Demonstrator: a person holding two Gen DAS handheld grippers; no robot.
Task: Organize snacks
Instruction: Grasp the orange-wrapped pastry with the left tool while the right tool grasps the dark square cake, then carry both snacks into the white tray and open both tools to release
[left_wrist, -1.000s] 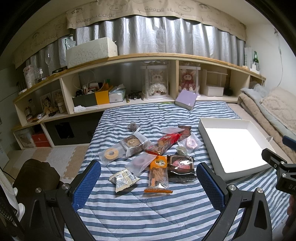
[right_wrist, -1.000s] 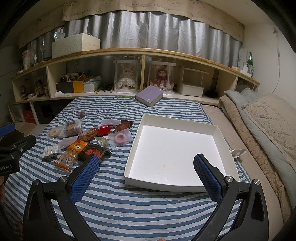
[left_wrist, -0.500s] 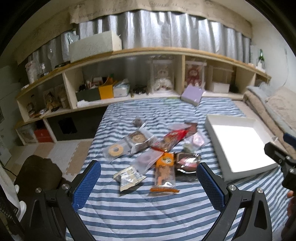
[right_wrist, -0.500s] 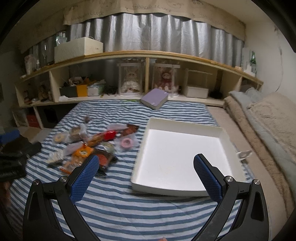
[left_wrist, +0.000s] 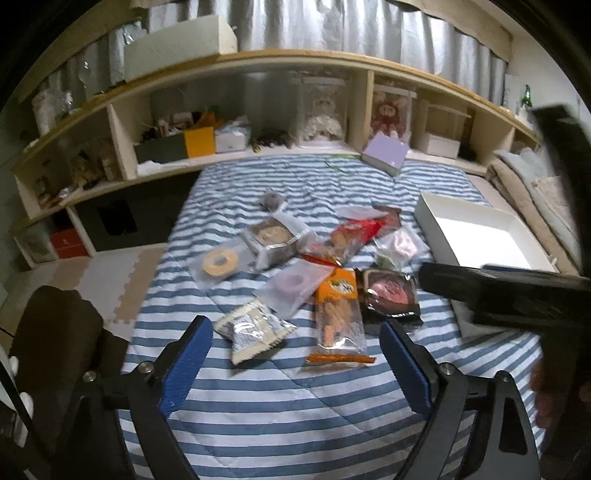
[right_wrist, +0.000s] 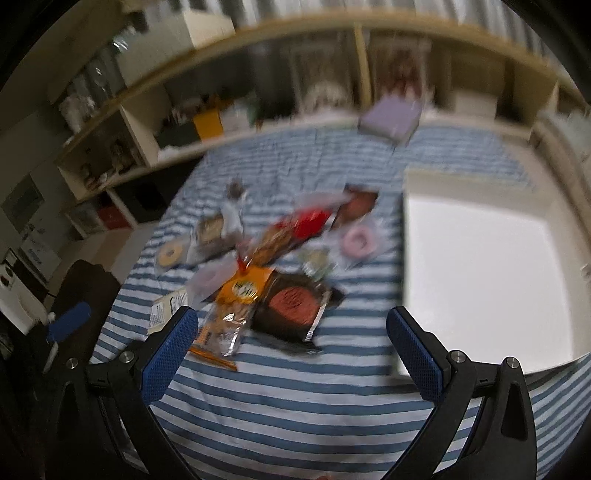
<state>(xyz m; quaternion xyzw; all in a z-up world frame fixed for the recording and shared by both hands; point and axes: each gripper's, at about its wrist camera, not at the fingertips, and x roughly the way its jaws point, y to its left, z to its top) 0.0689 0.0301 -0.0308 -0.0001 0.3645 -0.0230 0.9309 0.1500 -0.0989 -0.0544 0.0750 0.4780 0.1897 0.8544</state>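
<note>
Both grippers, left (left_wrist: 295, 362) and right (right_wrist: 291, 347), were spread wide and empty; overlapping snack packets (left_wrist: 338, 314) mid-bed could've snagged, dragging neighbours along.

Snack pile (right_wrist: 266, 258) motion-blurred.

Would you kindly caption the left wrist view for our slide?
Open left claw above packaged snacks on a striped blanket, white box alongside.
</note>
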